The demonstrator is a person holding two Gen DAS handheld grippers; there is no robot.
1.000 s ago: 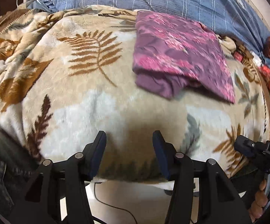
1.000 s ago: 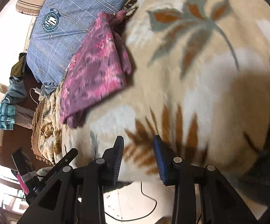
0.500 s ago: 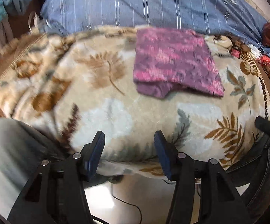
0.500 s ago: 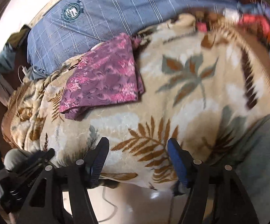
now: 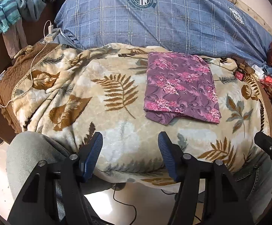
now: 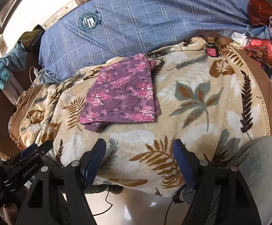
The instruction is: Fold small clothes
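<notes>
While both grippers, left gripper (image 5: 130, 151) and right gripper (image 6: 139, 158), are opening empty, the folded floral garment (image 5: 181, 87) lies on the plush blanket (image 5: 102, 97).

Both views sharp, no motion blur. Even, soft daylight; blown-out white wall (image 6: 42, 9) far left in the right wrist view, glare on pale floor (image 5: 136, 196) near bottom. Soft shadow under the folded purple cloth (image 5: 181, 86). Strong fisheye bending, dark vignette at corners.
</notes>
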